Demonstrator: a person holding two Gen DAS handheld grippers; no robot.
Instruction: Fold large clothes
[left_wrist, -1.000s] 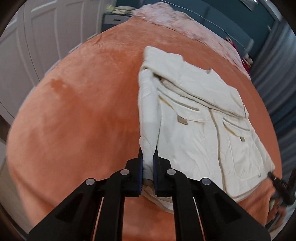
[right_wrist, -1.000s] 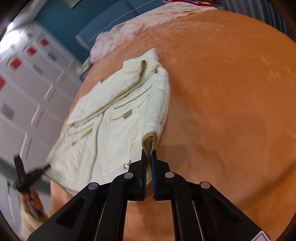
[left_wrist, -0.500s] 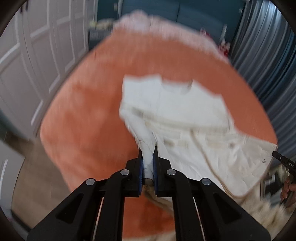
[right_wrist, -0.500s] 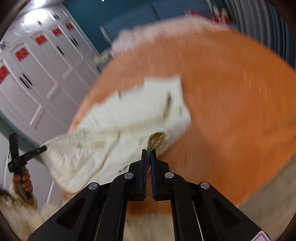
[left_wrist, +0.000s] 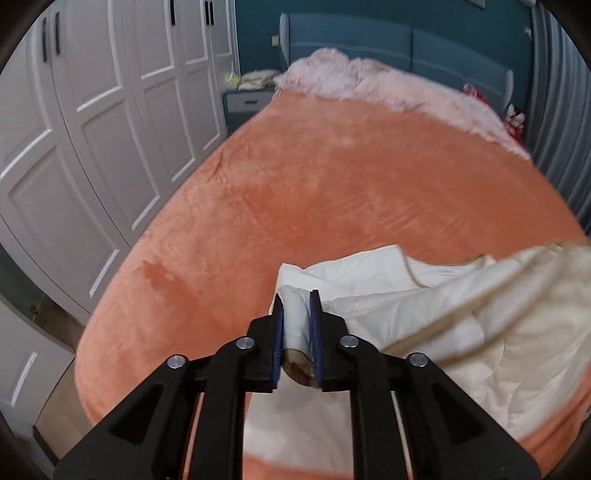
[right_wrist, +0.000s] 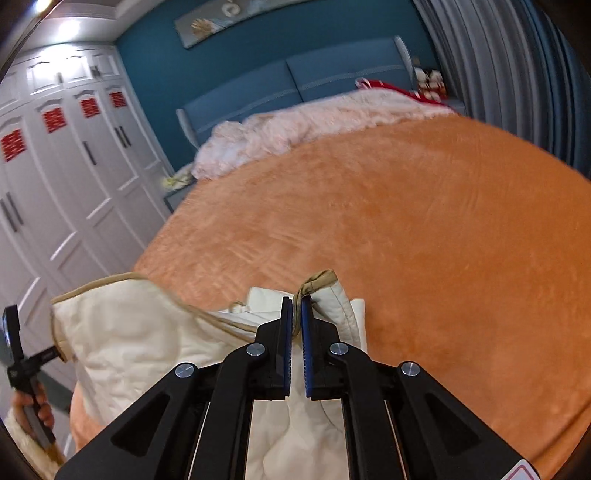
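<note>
**Cream jacket held up at near edge of bed, both claws pinching cuffs**

One cream quilted jacket (left_wrist: 424, 314) w/ tan piping along edges, bunched and partly lifted over the near end of the orange blanket (left_wrist: 332, 192); lower part hangs below the grippers, toward the cameras. No readable brand or label on it.

Left gripper (left_wrist: 296, 325): jaws clamped on a rolled sleeve end, tan cuff poking out behind the pads. Right gripper (right_wrist: 296, 325): jaws nearly together, pinching a thin tan-trimmed cuff (right_wrist: 319, 282); narrow gap visible lower down btw pads.

Right view also shows the left hand (right_wrist: 35, 410) on its gripper handle, at the left edge.

Beyond: 1 pink fluffy blanket (right_wrist: 295, 122) at the head end, blue headboard (right_wrist: 332, 70), white wardrobe (right_wrist: 74, 184) w/ 4 red paper decals (right_wrist: 54, 120), writing not legible. Grey curtain (right_wrist: 517, 74) on the right; framed picture (right_wrist: 229, 18) above the headboard.
</note>
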